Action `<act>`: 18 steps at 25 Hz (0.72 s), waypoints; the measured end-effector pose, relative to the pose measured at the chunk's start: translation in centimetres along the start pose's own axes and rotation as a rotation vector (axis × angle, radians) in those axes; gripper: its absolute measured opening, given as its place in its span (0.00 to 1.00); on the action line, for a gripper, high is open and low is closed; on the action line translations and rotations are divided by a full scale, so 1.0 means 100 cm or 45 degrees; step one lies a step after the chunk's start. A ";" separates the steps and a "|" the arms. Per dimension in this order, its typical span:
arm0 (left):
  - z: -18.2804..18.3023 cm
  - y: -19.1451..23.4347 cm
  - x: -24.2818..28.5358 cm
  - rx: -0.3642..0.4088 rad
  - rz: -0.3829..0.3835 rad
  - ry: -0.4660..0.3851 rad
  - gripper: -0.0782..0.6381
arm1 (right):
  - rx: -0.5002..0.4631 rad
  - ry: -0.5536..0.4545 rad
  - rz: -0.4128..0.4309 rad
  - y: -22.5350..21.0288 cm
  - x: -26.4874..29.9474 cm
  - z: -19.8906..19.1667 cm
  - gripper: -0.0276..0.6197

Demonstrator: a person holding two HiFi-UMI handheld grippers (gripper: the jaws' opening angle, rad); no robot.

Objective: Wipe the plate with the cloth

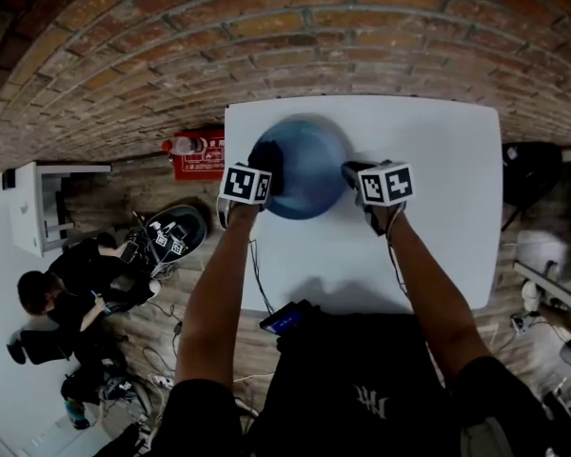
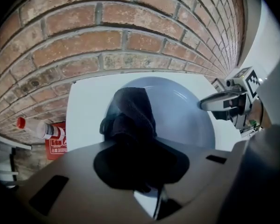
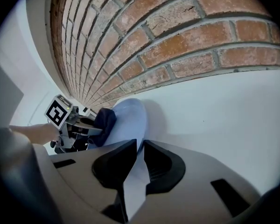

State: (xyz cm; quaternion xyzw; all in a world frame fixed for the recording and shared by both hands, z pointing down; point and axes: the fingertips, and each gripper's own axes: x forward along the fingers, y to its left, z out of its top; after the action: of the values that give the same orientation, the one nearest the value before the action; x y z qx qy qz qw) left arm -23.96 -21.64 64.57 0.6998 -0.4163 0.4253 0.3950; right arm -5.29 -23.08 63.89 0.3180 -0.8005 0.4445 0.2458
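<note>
Brick wall (image 1: pixel 295 27) runs along the far side of a white table (image 1: pixel 438 217). Only the head view shows a seated person (image 1: pixel 62 298) far left on the floor, then a red box (image 1: pixel 207 163) with a bottle (image 1: pixel 183 145) just beside it. Further right is the left gripper (image 1: pixel 264 181), its jaws clamped on a dark cloth (image 2: pixel 130 113). Its own view shows the cloth bunched and resting on the left part of a blue plate (image 1: pixel 314 160). The plate sits at the far middle of the table. At its right edge, the right gripper (image 1: pixel 355 173) is closed on the rim, a pinch only the right gripper view makes plain.
</note>
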 end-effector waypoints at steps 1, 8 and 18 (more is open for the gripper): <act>-0.002 0.004 -0.003 0.004 0.013 0.008 0.21 | -0.001 -0.001 -0.001 0.000 0.000 0.000 0.15; -0.006 0.013 -0.015 0.064 0.091 0.010 0.21 | 0.004 -0.009 -0.012 0.000 0.000 -0.001 0.15; 0.014 -0.015 -0.027 0.043 0.018 -0.108 0.21 | 0.014 -0.021 -0.012 -0.001 -0.001 -0.001 0.15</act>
State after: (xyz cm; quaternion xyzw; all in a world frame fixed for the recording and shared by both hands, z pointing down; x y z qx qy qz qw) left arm -22.99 -21.76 61.33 0.7208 -0.4303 0.4050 0.3623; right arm -5.19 -23.02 63.90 0.3268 -0.7986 0.4449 0.2396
